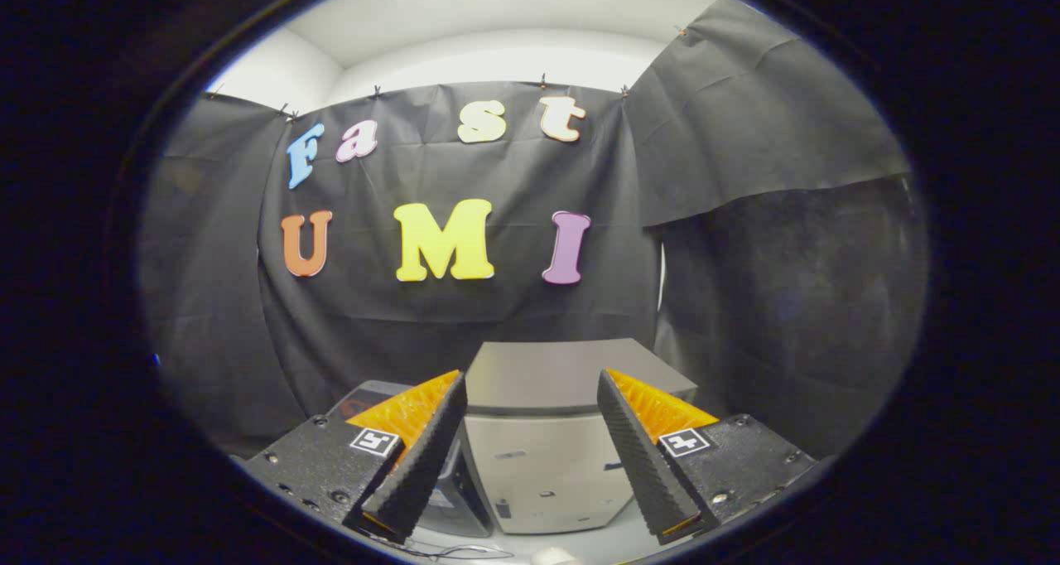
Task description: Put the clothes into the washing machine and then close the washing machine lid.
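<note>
Gripper (530, 457), lower centre, is hanging spread w/ nothing between. Washing machine (546, 441) is sitting beyond. Lid (571, 374) prob. stiff; take its front edge.

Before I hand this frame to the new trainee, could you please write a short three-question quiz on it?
1. True or false: the gripper has a garment clamped between its fingers.
2. What stands just ahead of the fingers? A) the pale grey box-shaped washing machine B) a wicker basket C) a wooden chair
3. How does the washing machine's flat dark grey lid lie, raised or down?

Key:
1. False; the fingers are spread apart with nothing between them.
2. A
3. Down, flat on top of the machine.
</note>
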### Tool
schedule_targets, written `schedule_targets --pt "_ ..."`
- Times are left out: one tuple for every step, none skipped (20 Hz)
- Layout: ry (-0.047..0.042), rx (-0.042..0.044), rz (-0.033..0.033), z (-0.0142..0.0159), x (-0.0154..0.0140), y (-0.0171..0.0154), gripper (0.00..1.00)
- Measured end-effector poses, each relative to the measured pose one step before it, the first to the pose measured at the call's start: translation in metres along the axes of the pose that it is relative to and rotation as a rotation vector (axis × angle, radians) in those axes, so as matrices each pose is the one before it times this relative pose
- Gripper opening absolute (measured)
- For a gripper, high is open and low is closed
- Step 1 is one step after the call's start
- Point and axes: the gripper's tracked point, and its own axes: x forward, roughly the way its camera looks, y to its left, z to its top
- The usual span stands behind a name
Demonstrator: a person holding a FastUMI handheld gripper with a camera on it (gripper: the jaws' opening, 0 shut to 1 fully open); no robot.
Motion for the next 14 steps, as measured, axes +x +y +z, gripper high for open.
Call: schedule_targets --pt "0.00510 -0.02271 -0.01588 -0.01391 -0.00785 -0.01488 0.99" --pt "0.00813 -0.01711 -0.01240 -0.01280 -0.00869 -0.01256 0.99" --pt "0.01330 -0.00457 -0.00898 -0.01235 -0.00801 -0.00989 0.99" --pt "0.01447 0.00607 -0.00232 -0.01331 -0.00824 -0.00833 0.99" --pt "0.01617 0.00869 0.00022 -0.01208 -0.00774 -0.00755 0.99" --pt "0.02173 0.01072 -0.00482 -0.01214 -0.00769 -0.00758 0.99" --pt "0.01784 0.00434 0.00055 -0.01210 -0.00529 -0.00565 0.99" --pt "0.01125 0.00035 0.00339 -0.01028 -0.00630 -0.00476 0.99" --pt "0.01869 -0.00384 -0.00097 -0.00942 -0.00684 -0.00624 0.99" --pt "0.00925 -0.00267 0.01041 -0.00677 -0.00550 -0.00241 0.99" --pt "0.00593 -0.00411 0.00730 -0.00326 -0.00272 -0.00213 0.99" --pt "0.00352 0.00198 0.01226 -0.00383 -0.00423 -0.00162 0.99" --pt "0.01092 0.00482 0.00518 -0.00214 -0.00038 -0.00280 0.99" --pt "0.00784 -0.00288 0.00414 -0.00246 -0.00156 -0.00276 0.99"
